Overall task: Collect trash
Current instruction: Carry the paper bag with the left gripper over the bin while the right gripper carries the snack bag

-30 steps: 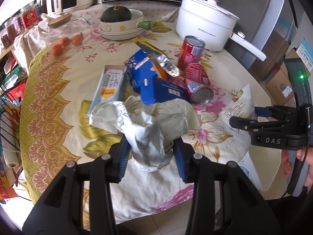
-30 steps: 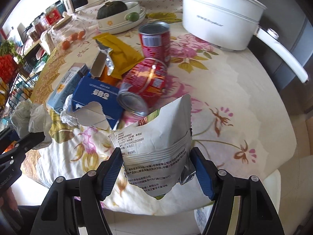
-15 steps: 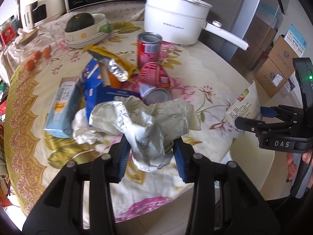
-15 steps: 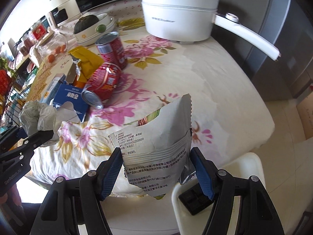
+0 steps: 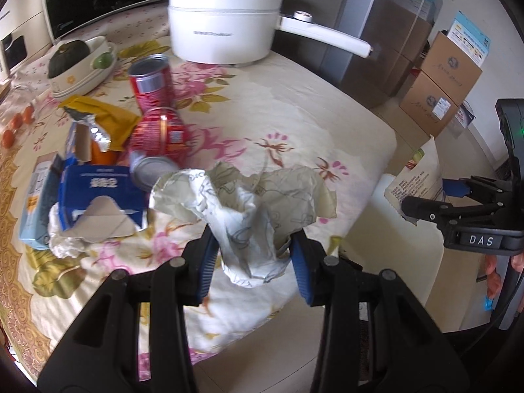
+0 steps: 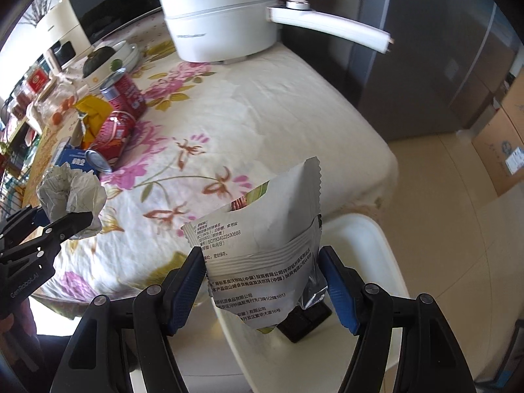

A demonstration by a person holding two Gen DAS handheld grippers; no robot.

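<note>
While my left gripper (image 5: 252, 258) has its fingers pinching a crumpled paper wad (image 5: 249, 209) over the table's (image 5: 294, 124) near edge, the right gripper (image 6: 262, 283) pinches an empty snack bag (image 6: 262, 255) above the white bin (image 6: 376, 262) beside it.

Crumpled paper (image 5: 249, 216) and torn silver packet (image 6: 262, 262), both held aloft.

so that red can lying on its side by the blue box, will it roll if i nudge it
Probably. The red can lies on its round side, so a sideways nudge would likely roll it. The blue box beside its open end may stop it that way. It looks empty, so likely light and easily shifted.
</note>
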